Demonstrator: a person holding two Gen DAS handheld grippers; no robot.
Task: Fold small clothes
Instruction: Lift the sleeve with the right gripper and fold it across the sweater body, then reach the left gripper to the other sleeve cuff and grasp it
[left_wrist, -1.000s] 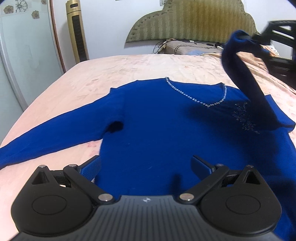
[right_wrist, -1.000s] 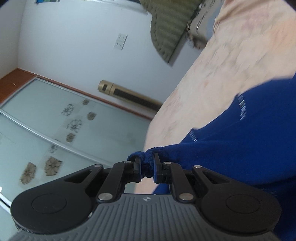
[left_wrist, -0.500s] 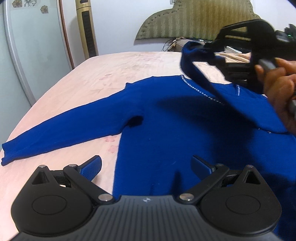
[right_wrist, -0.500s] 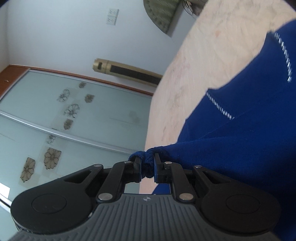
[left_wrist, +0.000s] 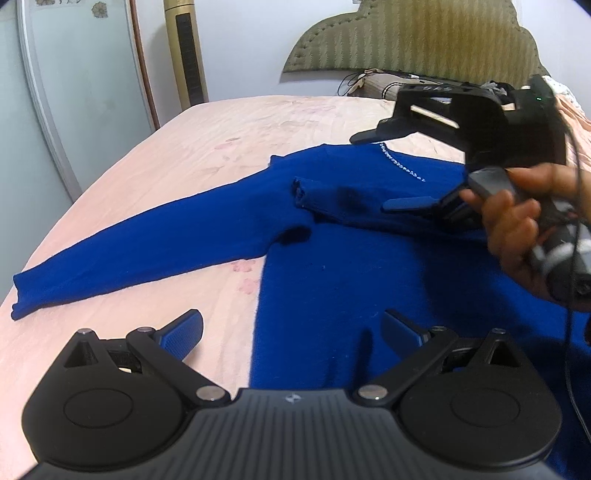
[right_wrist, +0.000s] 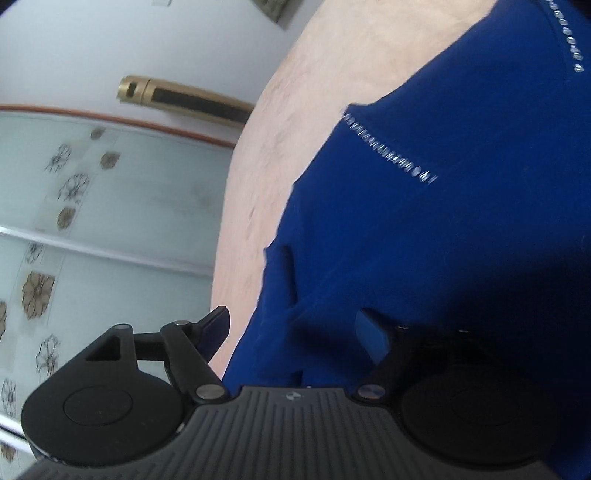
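Two grippers, both apart | near: left gripper spread wide over sweater hem, gripping nothing | farther right: right gripper jaws just opened, sleeve dropped across sweater chest | far: bed, headboard.

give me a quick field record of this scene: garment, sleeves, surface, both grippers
garment: blue long-sleeved knit sweater with a rhinestone-trimmed neckline, lying flat
folded sleeve: laid across the chest, cuff near the opposite armpit
other sleeve: stretched out over the bed
surface: bed with pink sheet
right gripper: jaws have just been opening, apart over the folded sleeve, pads off the cloth
left gripper: open, empty, above the hem
background: padded olive headboard
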